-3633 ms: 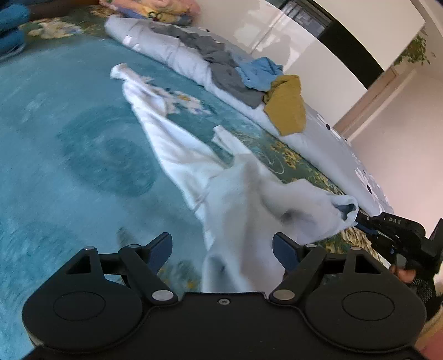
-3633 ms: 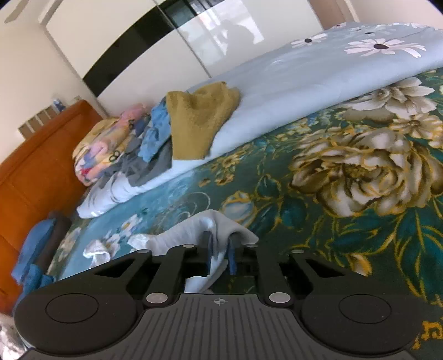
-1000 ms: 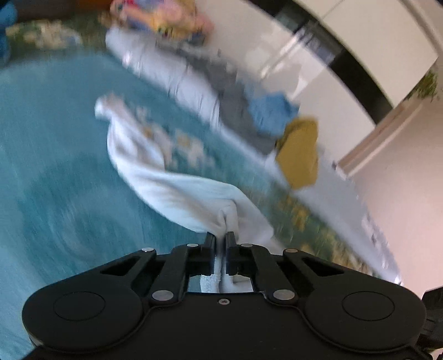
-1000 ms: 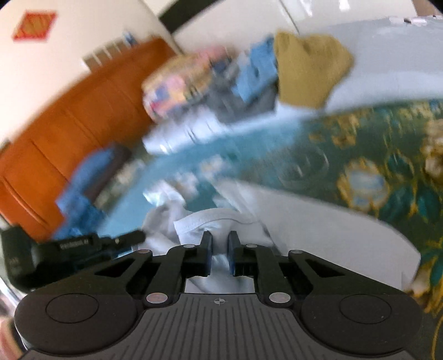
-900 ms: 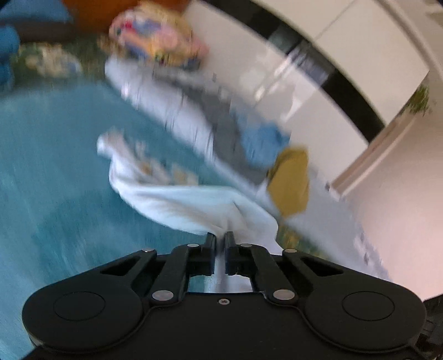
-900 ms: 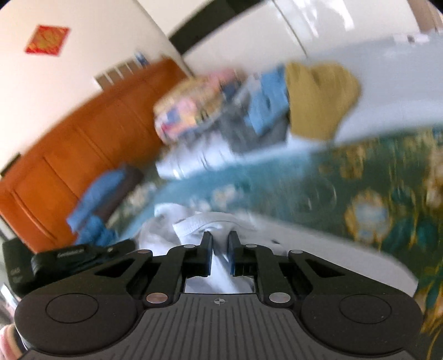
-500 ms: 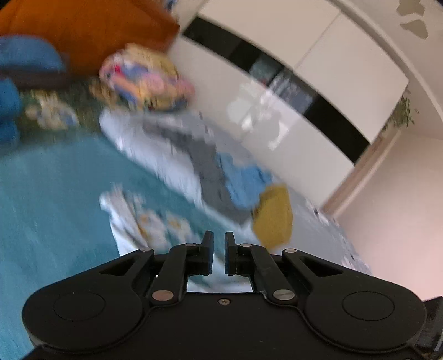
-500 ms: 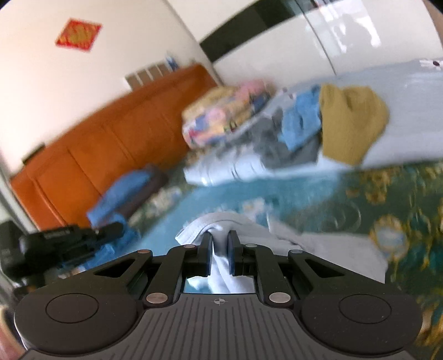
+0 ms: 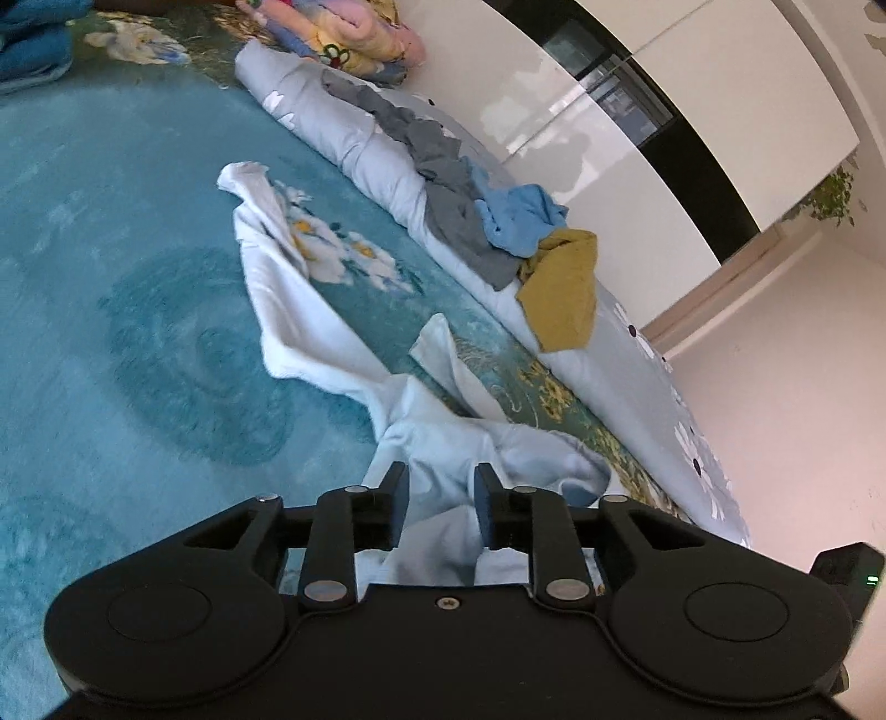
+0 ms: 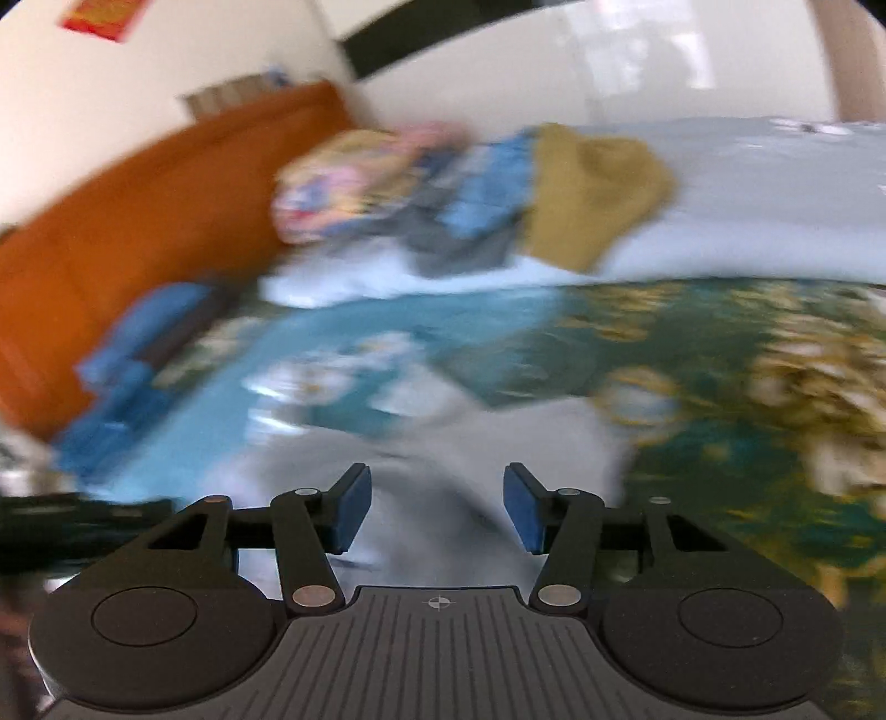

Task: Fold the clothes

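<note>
On the teal flowered bed [image 9: 111,343] I see the white garment [image 9: 310,332] lying rumpled and stretched out, its near end bunched between my left gripper [image 9: 440,498], whose jaws are opening, while my right gripper [image 10: 437,512] also spreads over the blurred pale cloth.

One white garment [image 9: 310,332]; three heaped clothes [image 9: 498,227]; two pillows [image 9: 33,50].

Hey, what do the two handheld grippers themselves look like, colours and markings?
The left gripper is matte black with silver pivot pins and dark fingers. The right gripper is black with a ribbed grey top plate marked by a small crosshair, and blue pads.
</note>
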Action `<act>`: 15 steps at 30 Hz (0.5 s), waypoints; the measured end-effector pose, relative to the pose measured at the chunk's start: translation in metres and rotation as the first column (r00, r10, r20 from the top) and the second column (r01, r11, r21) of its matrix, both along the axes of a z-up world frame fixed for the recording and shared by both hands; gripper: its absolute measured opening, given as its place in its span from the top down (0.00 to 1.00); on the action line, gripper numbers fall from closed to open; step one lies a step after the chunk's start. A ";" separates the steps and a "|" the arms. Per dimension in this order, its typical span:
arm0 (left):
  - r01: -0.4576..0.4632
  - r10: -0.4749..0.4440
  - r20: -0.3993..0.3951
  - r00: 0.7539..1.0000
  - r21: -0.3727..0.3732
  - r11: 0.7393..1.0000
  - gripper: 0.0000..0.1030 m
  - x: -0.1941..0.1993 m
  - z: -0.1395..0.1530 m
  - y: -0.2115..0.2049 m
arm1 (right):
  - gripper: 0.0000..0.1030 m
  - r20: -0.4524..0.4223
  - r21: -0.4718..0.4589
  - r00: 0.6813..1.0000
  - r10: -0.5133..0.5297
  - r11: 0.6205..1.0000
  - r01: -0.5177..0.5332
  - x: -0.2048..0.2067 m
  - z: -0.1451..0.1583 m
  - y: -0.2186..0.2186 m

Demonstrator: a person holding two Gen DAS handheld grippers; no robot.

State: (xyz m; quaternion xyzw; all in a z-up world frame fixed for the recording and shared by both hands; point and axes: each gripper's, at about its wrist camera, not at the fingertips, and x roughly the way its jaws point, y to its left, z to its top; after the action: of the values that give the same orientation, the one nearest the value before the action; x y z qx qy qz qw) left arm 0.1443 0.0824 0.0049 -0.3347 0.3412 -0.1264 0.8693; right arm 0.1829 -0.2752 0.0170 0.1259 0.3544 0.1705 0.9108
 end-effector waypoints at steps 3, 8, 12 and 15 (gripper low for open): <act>-0.005 0.005 -0.004 1.000 -0.014 1.000 0.72 -0.006 0.002 0.002 | 0.51 -0.088 -0.037 0.995 -0.051 0.998 0.048 0.006 -0.026 -0.007; -0.008 0.008 0.008 1.000 -0.013 1.000 0.68 -0.010 0.008 0.003 | 0.51 -0.205 0.118 0.968 -0.147 0.978 0.174 0.013 -0.057 -0.019; -0.026 0.026 0.008 1.000 -0.019 0.999 0.67 -0.017 0.008 0.008 | 0.80 -0.217 0.198 0.959 -0.180 0.954 0.224 0.025 -0.063 -0.024; -0.046 0.047 0.010 0.999 -0.029 0.999 0.67 -0.023 0.009 0.014 | 0.94 -0.220 0.292 0.961 -0.170 0.928 0.231 0.023 -0.057 -0.029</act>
State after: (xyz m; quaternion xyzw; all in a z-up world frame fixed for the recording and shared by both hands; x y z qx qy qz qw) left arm 0.1209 0.0961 0.0135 -0.3542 0.3269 -0.1128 0.8688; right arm 0.2062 -0.3043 -0.0396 0.3211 0.3934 0.1176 0.8534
